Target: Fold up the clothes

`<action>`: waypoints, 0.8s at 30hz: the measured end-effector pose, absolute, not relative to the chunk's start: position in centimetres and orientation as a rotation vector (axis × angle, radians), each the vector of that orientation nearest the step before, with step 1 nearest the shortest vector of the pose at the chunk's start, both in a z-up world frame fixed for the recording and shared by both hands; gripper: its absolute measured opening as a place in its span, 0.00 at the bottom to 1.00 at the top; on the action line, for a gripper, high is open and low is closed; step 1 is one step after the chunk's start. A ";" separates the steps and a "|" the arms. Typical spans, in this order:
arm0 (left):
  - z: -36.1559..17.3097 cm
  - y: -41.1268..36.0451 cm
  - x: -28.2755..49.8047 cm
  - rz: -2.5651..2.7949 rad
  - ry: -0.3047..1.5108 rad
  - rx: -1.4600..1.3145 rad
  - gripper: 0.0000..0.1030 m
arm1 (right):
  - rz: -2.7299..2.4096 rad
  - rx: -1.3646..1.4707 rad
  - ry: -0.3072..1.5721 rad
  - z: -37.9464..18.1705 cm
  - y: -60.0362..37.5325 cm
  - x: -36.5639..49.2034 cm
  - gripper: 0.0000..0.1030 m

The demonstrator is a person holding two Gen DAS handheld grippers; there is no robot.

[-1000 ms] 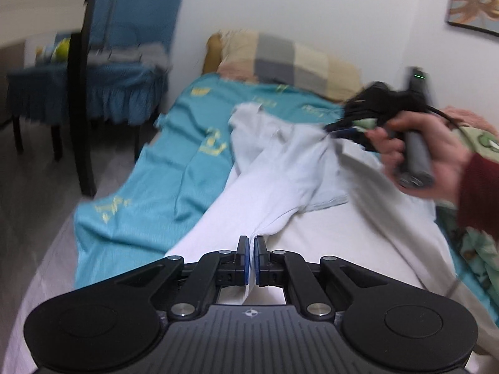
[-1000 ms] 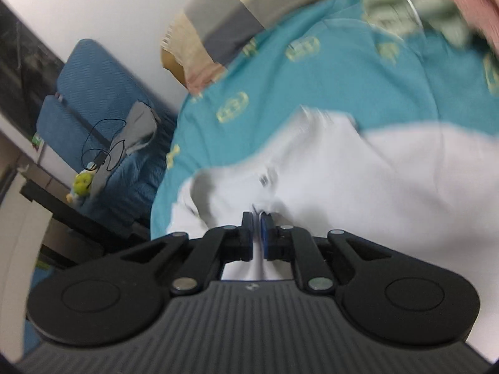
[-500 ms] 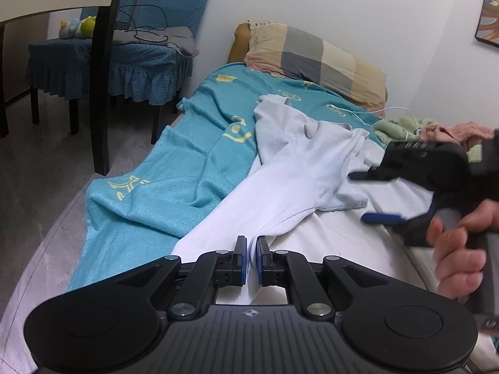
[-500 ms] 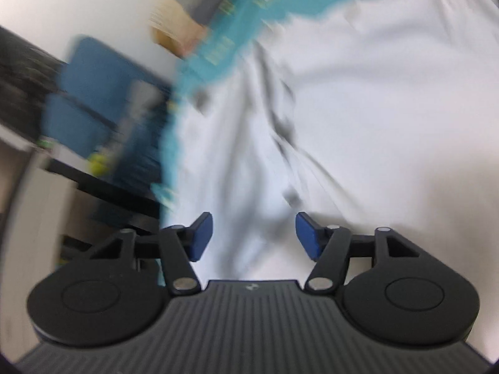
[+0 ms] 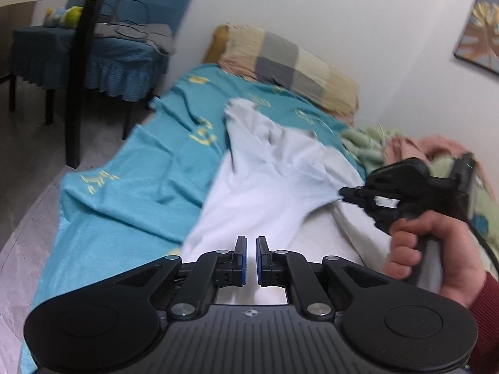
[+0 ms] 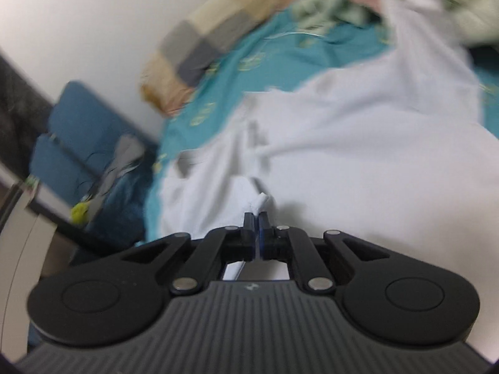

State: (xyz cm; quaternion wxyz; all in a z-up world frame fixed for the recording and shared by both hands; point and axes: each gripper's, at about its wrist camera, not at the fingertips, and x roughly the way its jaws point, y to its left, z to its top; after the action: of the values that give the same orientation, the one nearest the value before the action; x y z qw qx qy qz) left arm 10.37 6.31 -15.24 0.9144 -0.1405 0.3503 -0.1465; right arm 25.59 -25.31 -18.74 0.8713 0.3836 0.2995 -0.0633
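A: Left cam first. Where's the white garment (image 5: 274, 184)?

B: Spread on the teal sheet (image 5: 149, 168) w/ yellow marks, too blurred to read. Left gripper (image 5: 249, 260) has its pads nearly together, white cloth showing in the thin gap; can't tell if it's pinched. Right gripper (image 5: 347, 192), in a hand (image 5: 433, 249), bites the cloth's edge.

A: Right cam?

B: Blurry. Right gripper (image 6: 257, 229) has just been closing; its fingers now clamp a bunched bit of the white garment (image 6: 358, 143). Plaid pillow (image 6: 215, 43) by the wall. No brand or label legible anywhere.
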 end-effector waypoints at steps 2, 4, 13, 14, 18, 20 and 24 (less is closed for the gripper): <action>-16.0 5.4 10.7 -0.300 0.754 -0.235 0.06 | -0.148 0.748 0.680 -20.5 -25.4 25.8 0.05; -16.6 5.2 11.1 -0.293 0.766 -0.218 0.06 | -0.142 0.767 0.698 -21.8 -25.4 25.7 0.05; -16.5 6.4 11.1 -0.276 0.780 -0.250 0.32 | 0.086 0.674 0.876 -15.9 -23.4 21.7 0.14; -16.2 6.6 10.8 -0.272 0.780 -0.255 0.36 | 0.105 0.656 0.883 -14.9 -23.1 20.2 0.22; -14.3 7.8 8.8 -0.246 0.771 -0.289 0.47 | 0.165 0.700 0.869 -12.1 -23.3 13.2 0.54; -13.0 8.5 7.6 -0.228 0.765 -0.310 0.49 | 0.171 0.696 0.840 -11.5 -23.4 10.2 0.54; -9.5 10.8 4.8 -0.191 0.743 -0.389 0.64 | 0.160 0.729 0.839 -11.6 -24.1 7.1 0.54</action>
State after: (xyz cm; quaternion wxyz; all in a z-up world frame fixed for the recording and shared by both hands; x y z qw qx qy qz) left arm 4.81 10.75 -9.55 0.9090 -0.1885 0.3600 -0.0927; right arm 7.12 -24.12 -11.65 0.8465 0.3458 0.3976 0.0757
